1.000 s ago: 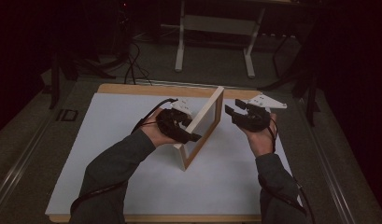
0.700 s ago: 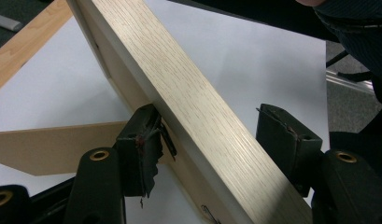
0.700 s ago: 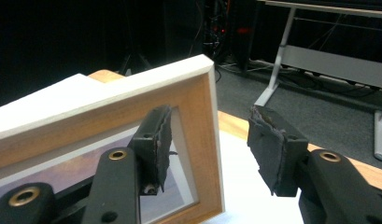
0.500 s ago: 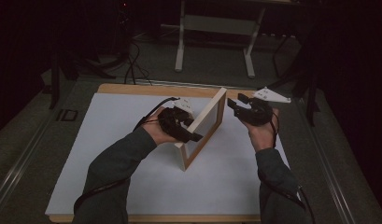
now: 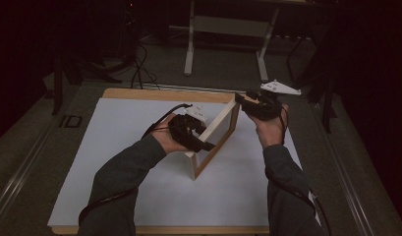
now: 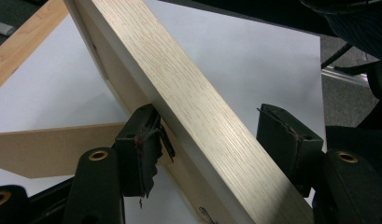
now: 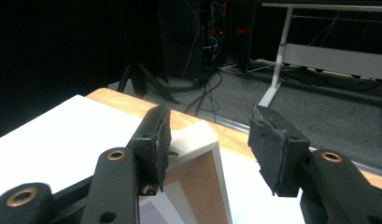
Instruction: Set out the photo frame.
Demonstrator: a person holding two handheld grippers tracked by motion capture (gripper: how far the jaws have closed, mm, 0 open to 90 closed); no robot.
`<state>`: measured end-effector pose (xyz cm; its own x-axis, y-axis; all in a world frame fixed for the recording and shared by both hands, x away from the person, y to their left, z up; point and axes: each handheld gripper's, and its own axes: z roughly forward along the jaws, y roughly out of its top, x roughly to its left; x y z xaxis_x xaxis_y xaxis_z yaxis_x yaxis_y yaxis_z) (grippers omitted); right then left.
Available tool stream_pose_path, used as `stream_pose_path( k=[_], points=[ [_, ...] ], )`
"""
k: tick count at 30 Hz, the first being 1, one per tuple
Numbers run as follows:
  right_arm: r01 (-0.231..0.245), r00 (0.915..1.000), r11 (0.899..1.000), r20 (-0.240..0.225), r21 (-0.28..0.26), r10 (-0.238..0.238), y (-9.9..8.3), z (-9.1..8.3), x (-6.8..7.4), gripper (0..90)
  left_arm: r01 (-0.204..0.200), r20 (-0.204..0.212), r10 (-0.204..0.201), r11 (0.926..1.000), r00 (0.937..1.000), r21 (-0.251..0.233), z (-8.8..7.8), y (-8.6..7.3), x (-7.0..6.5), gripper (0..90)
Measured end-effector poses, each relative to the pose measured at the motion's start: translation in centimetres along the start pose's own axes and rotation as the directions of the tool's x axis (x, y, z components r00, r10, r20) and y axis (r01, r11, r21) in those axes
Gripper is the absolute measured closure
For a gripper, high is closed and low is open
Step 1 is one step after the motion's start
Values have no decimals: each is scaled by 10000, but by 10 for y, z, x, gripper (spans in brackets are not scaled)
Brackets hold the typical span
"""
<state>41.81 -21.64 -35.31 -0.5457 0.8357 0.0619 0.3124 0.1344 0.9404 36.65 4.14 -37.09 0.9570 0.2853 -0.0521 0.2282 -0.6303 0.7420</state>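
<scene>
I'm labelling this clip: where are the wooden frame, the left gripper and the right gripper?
wooden frame [image 5: 215, 133], high view, on its pane
left gripper [image 6: 209, 135], left gripper view, midway between fingertips
right gripper [image 7: 209, 140], right gripper view, midway between fingertips

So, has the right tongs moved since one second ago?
Yes. In the high view the right tongs moved up the picture toward the far corner of the upright light wooden frame.

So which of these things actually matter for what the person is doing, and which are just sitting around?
In use:
- wooden frame, stood on edge on the table
- left gripper, jaws around the frame's near bar
- right gripper, jaws open at the frame's top far corner
- white sheet under the frame

Just around:
- white desk legs behind the table
- cables on the floor
</scene>
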Motion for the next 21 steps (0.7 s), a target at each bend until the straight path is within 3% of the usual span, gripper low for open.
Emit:
stream_pose_path(
  k=[5, 14, 21],
  points=[
    [-110, 9998, 9999, -155, 91, 112, 1, 4, 1, 472, 35, -16, -35, 10000, 10000, -40, 0, -1, 1, 416],
    [-194, 9987, 9970, -458, 743, 228, 6, 12, 3, 503, -137, -116, 139, 9998, 9998, 149, 3, 4, -4, 416],
    [-452, 9979, 9964, -424, 713, 483, 3, 11, 3, 508, -21, -117, 24, 9997, 9999, 258, 5, 7, -5, 412]
  ],
)
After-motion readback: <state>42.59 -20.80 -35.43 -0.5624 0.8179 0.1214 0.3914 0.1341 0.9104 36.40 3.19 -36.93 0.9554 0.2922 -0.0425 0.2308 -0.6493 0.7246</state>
